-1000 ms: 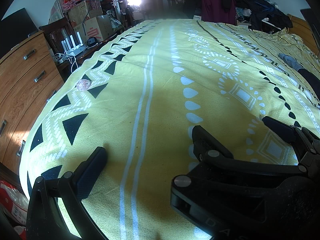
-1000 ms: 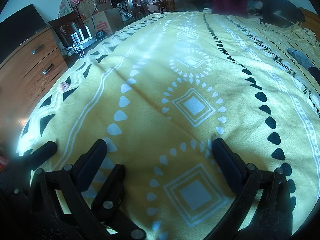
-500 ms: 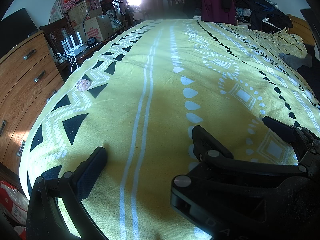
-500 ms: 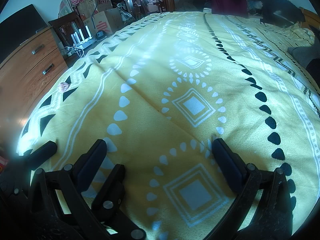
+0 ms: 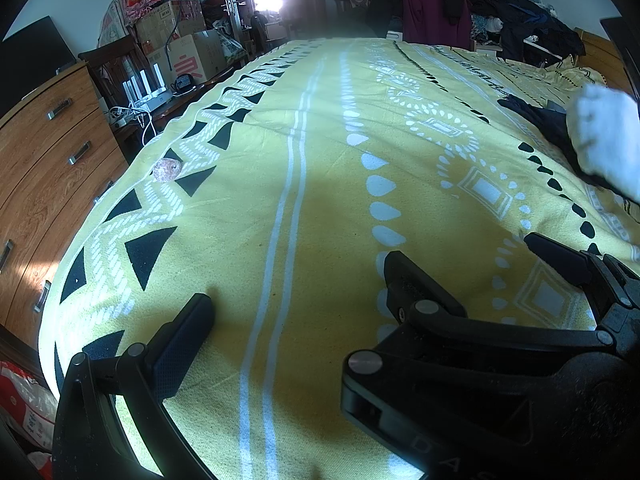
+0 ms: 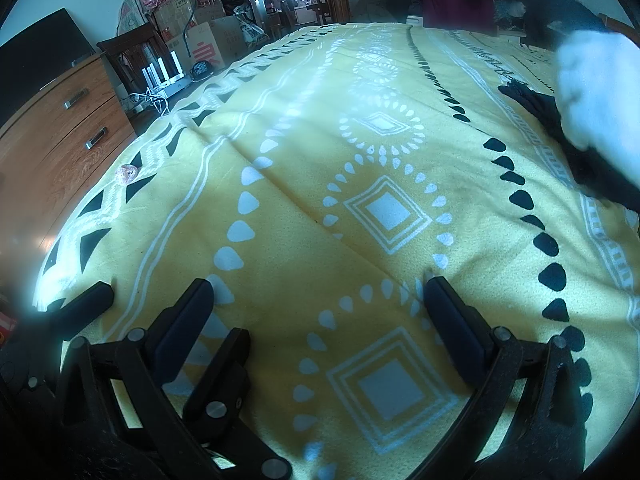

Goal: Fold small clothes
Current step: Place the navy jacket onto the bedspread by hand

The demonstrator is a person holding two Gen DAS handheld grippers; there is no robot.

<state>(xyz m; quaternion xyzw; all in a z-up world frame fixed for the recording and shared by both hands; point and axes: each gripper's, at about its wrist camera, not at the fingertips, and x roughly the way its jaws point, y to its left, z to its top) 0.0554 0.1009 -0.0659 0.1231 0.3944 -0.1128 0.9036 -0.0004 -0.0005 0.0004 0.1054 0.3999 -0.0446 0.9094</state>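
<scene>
- Arrival is recorded at the right edge of both wrist views: a white-gloved hand (image 5: 606, 140) is now seen laying a dark garment (image 5: 544, 122) on the yellow patterned bedspread (image 5: 320, 208), where a moment earlier only a grey-and-dark scrap of cloth showed at that edge.
- The left gripper (image 5: 296, 284) is held low over the bedspread with its jaws spread wide and nothing between them; no shift is seen in it across the last second.
- The right gripper (image 6: 318, 300) is likewise parked open and empty, just beside the left.
- The dark garment is placed well apart from both grippers, far to their right, and is partly hidden by the gloved hand (image 6: 596, 92).
- Folding is judged not yet begun; the piece is apparently being supplied for it.
- A small pinkish object (image 5: 167, 169) is left untouched near the bed's left edge.
</scene>
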